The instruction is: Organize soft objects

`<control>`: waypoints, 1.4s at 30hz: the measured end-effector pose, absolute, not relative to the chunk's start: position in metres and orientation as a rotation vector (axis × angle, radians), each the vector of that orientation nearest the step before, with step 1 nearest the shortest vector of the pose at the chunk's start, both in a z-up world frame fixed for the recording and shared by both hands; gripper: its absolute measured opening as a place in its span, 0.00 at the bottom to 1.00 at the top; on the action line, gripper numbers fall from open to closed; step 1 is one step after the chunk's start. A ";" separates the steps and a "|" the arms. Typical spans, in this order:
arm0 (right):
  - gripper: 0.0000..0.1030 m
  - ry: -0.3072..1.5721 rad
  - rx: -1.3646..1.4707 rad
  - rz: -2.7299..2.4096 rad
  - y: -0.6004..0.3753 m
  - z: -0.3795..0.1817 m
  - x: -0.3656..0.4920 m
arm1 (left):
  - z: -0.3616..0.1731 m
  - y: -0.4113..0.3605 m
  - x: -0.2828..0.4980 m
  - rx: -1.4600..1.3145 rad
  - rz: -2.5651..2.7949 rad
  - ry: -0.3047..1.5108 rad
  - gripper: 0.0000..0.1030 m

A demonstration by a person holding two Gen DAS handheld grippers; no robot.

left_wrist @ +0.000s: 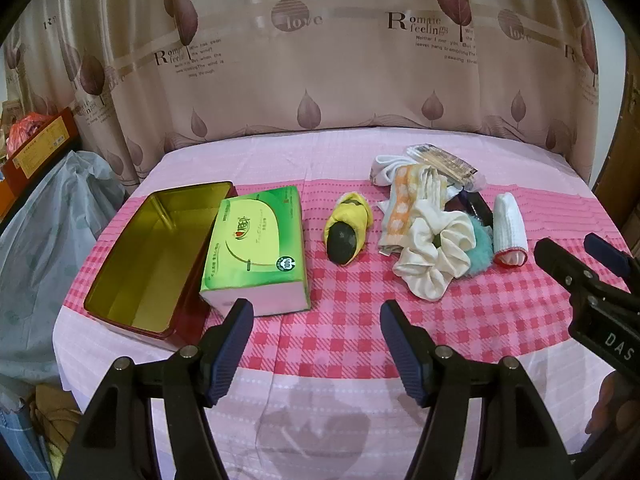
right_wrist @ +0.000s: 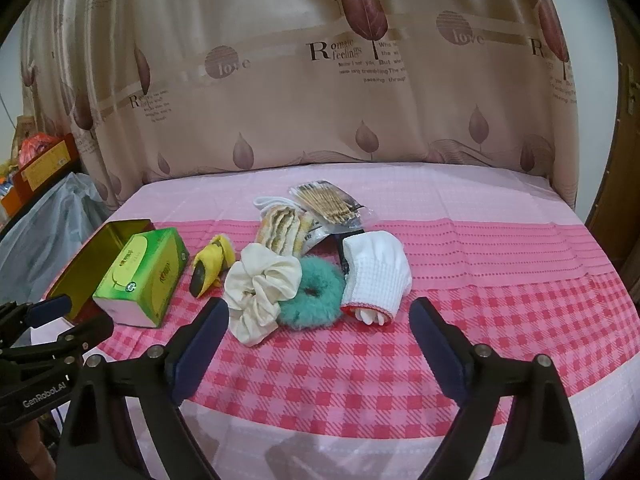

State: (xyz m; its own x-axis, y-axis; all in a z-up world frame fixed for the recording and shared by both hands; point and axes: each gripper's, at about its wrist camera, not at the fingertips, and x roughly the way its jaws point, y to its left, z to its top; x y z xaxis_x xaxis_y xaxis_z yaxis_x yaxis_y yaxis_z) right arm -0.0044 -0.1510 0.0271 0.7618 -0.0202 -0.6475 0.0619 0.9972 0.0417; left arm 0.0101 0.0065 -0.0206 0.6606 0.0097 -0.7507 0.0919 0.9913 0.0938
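Observation:
An open gold-lined tin (left_wrist: pixel 148 256) (right_wrist: pixel 86 268) sits at the left of the pink checked cloth. A green tissue pack (left_wrist: pixel 256 252) (right_wrist: pixel 142 276) lies beside it. To the right lie a yellow and black pouch (left_wrist: pixel 348 232) (right_wrist: pixel 210 268), a cream scrunchie (left_wrist: pixel 432 256) (right_wrist: pixel 260 288), a teal fluffy scrunchie (left_wrist: pixel 478 254) (right_wrist: pixel 312 298), a rolled white cloth (left_wrist: pixel 508 228) (right_wrist: pixel 376 276) and an orange patterned towel (left_wrist: pixel 404 204) (right_wrist: pixel 282 232). My left gripper (left_wrist: pixel 316 312) is open and empty, in front of the tissue pack. My right gripper (right_wrist: pixel 320 312) is open and empty, just short of the scrunchies.
A clear bag of cotton swabs (left_wrist: pixel 444 164) (right_wrist: pixel 326 202) lies behind the pile with a dark object (left_wrist: pixel 476 206). A patterned curtain (left_wrist: pixel 320 60) hangs behind the table. A grey plastic bag (left_wrist: pixel 52 232) and boxes stand at the left.

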 end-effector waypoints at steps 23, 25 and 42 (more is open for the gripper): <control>0.82 0.808 0.040 -0.120 -0.176 -0.004 0.028 | -0.049 0.011 0.032 0.138 -0.058 0.906 0.66; 0.81 0.828 0.060 -0.119 -0.183 -0.008 0.037 | -0.052 0.010 0.036 0.144 -0.065 0.912 0.66; 0.49 0.897 0.163 -0.091 -0.220 -0.042 0.094 | -0.063 -0.026 0.058 0.187 -0.221 0.910 0.66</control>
